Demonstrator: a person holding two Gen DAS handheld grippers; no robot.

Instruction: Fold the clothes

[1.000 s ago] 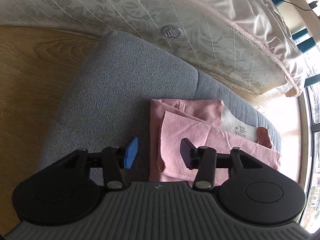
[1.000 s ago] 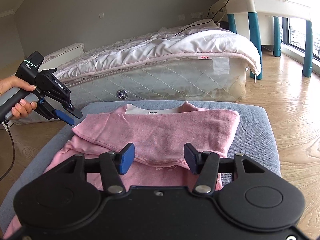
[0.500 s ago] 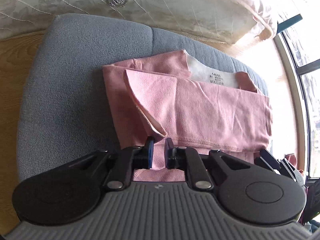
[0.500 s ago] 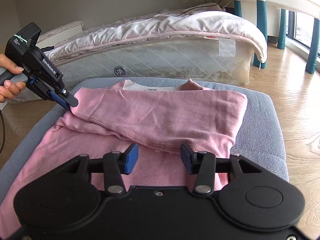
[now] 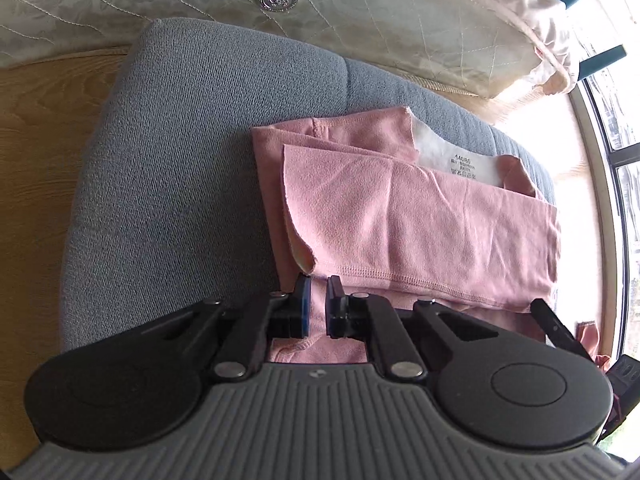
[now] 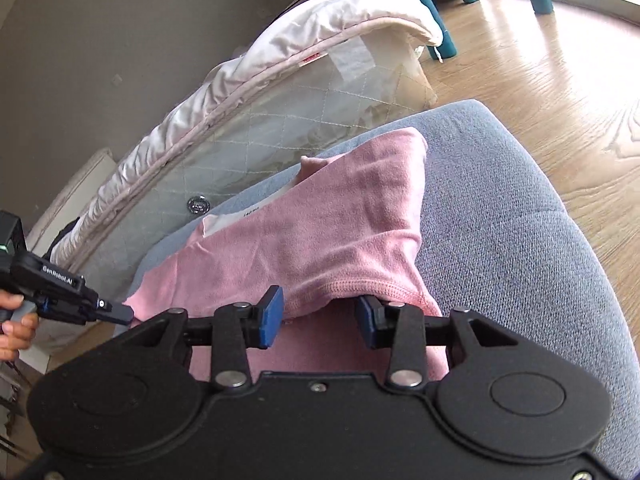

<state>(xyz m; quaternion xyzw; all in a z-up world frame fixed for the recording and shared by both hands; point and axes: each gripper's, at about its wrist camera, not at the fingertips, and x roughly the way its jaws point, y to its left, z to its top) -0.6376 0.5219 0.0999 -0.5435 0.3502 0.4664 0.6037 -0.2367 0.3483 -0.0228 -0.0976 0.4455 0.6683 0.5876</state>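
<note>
A pink garment [image 5: 420, 232] lies folded on a grey cushion [image 5: 180, 160], its white neck label [image 5: 460, 160] showing at the far side. My left gripper [image 5: 317, 304] is shut on the garment's near left edge, just below the corner of the folded-over layer, with pink cloth between its pads. The right wrist view shows it pinching that left edge [image 6: 124, 314], held by a hand [image 6: 16, 328]. My right gripper [image 6: 320, 316] is open. The stitched hem of the pink garment [image 6: 340, 232] hangs between its fingers near the right corner, above the grey cushion [image 6: 500, 240].
A quilted mattress [image 6: 260, 128] with a pale cover runs along the cushion's far side. Wooden floor [image 6: 540, 80] surrounds the cushion. A table with teal legs [image 6: 444, 40] stands beyond the bed. A bright window [image 5: 624, 120] is to the right.
My left gripper went from wide open to shut on the garment's left edge. My right gripper tilted and moved right to the hem corner, staying open.
</note>
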